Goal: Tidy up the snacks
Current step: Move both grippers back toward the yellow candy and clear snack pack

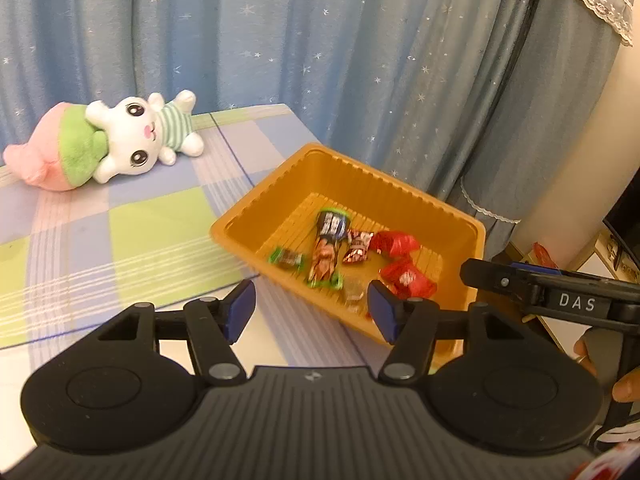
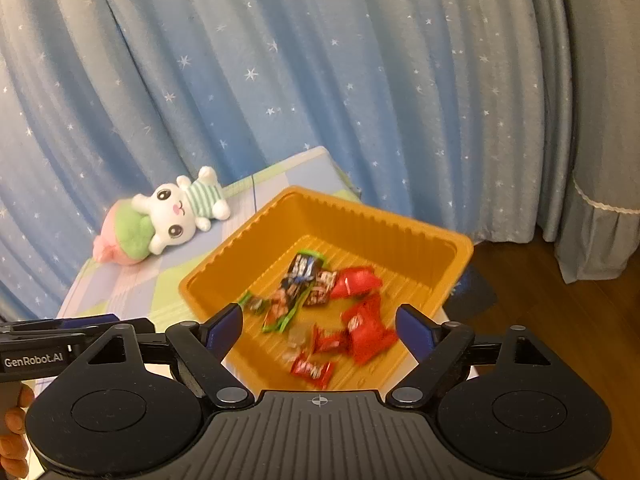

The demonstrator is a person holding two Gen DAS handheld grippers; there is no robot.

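Backdrop: blue star-printed curtain (image 2: 320, 80) hangs behind a worktop (image 1: 120, 232) covered in a pastel checked cloth.
Left tongs (image 1: 311, 310): released, blue pads spread apart, nothing between them; they hover over the worktop's near edge, just short of the tray's near wall.
Right tongs (image 2: 319, 326): released and spread wide, gripping nothing; they hang above the near part of the tray, and the snacks seen between the pads lie below, untouched.
Tray (image 1: 320, 168): orange plastic, ribbed walls and floor, sitting at the worktop's right edge with one corner jutting past it.
Snacks: all inside the tray, somewhat blurred.
Long packet (image 1: 326, 252): green-edged, dark printed top; its long axis runs from the tray's far wall toward the near wall.
Small green-ended candy (image 1: 287, 258): beside the long packet, lying crosswise.
Brown-and-white candy (image 1: 359, 246): on the long packet's other side.
Red wrappers (image 2: 366, 326): several, crumpled, clustered toward the tray's right side.
Plush rabbit (image 1: 136, 136): on its side near the worktop's far edge, well apart from the tray.
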